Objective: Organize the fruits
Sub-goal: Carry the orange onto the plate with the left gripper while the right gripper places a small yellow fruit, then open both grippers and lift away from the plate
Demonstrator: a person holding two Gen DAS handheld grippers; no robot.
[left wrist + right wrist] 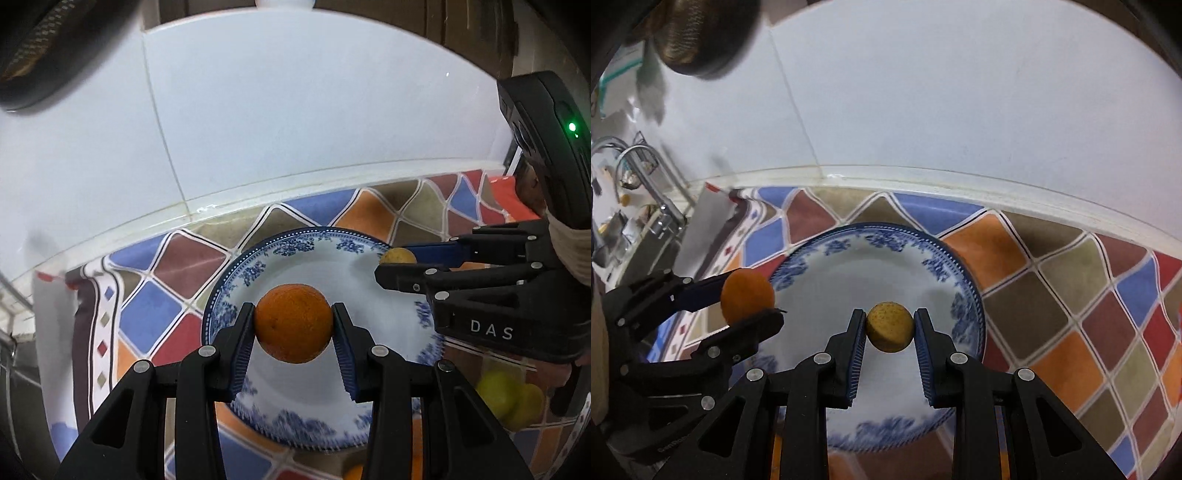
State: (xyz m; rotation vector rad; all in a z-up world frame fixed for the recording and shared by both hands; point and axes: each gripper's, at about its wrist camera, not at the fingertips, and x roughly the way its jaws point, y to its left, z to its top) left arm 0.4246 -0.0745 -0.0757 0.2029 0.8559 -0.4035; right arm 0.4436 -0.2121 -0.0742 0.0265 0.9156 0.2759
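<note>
My left gripper (294, 325) is shut on an orange (293, 323) and holds it above a white plate with a blue floral rim (258, 254). My right gripper (890, 328) is shut on a small yellow speckled fruit (890, 326) over the same plate (827, 243). In the left wrist view the right gripper (397, 264) reaches in from the right with the yellow fruit (397, 255) at the plate's right rim. The right wrist view shows the left gripper (748, 301) and its orange (747, 295) at the plate's left rim. Nothing lies on the plate.
The plate rests on a cloth of coloured diamond patches (1071, 295) against a white tiled wall (295, 129). Yellow-green fruits (511, 400) lie on the cloth at the lower right in the left wrist view. A faucet and sink (646, 206) stand to the left. A dark round object (701, 40) hangs on the wall.
</note>
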